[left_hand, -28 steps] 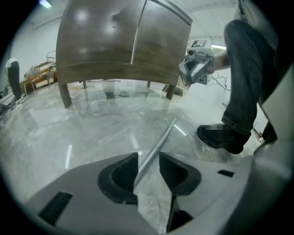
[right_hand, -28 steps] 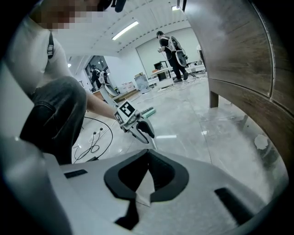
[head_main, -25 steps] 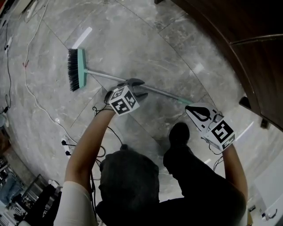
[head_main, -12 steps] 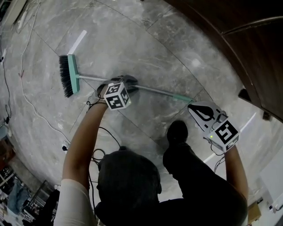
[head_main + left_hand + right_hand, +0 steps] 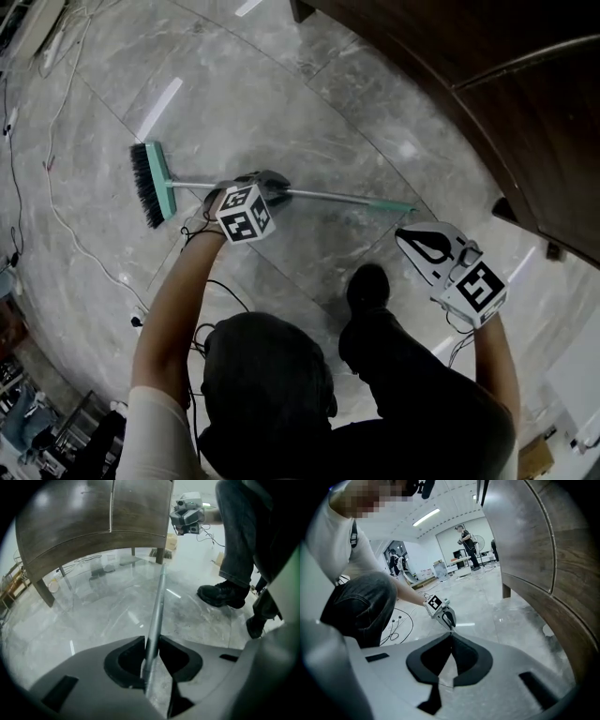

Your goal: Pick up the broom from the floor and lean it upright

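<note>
The broom lies on the grey marble floor, its teal head with black bristles (image 5: 155, 186) at the left. Its metal handle (image 5: 328, 196) runs right to a teal end grip (image 5: 394, 206). My left gripper (image 5: 272, 180) sits on the handle near the head end. Its jaws have just been closing, and in the left gripper view the pads (image 5: 124, 660) press on the handle (image 5: 159, 597) from both sides. My right gripper (image 5: 411, 238) hovers just below the teal end grip, apart from it. Its jaws (image 5: 451, 637) meet at the tips with nothing between them.
A dark wooden cabinet (image 5: 525, 112) curves along the right, on legs (image 5: 44, 592). The person's black shoe (image 5: 367, 286) stands close to the handle's end. Cables (image 5: 56, 206) trail over the floor at the left, and other people stand far off (image 5: 466, 541).
The left gripper's jaws have drawn in round the broom handle, and the gripper has rolled a little. The right gripper has risen slightly near the handle's end.
</note>
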`<state>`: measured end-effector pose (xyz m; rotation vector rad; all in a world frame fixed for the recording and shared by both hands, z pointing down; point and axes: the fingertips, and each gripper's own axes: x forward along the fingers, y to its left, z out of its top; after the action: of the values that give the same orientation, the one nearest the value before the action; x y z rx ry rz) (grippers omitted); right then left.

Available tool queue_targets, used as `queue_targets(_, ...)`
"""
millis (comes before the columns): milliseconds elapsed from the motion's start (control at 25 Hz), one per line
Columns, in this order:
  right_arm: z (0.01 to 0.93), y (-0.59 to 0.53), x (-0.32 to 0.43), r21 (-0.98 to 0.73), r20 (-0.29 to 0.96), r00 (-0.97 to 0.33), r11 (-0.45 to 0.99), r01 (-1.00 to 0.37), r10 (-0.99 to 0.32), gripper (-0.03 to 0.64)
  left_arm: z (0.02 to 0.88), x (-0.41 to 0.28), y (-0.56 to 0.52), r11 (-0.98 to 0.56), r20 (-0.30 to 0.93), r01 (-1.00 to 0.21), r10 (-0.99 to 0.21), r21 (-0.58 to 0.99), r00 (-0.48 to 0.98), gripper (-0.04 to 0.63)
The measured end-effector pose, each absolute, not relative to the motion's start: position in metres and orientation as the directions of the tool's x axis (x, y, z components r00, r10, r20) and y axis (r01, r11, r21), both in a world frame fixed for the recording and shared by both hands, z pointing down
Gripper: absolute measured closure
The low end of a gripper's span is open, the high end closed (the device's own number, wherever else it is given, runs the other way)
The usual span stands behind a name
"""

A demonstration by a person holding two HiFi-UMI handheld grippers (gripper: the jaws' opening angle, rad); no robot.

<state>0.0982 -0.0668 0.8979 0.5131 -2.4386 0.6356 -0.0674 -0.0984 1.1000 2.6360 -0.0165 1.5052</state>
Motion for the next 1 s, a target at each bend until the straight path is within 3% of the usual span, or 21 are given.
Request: queue_targets(1000, 0.727, -0.148, 0.076, -0.102, 0.465, -0.784, 0.854, -0.510, -0.412, 0.615, 0.866, -0.076, -0.206, -0.923, 0.627, -0.382, -0.328, -0.052, 0.707, 0.525)
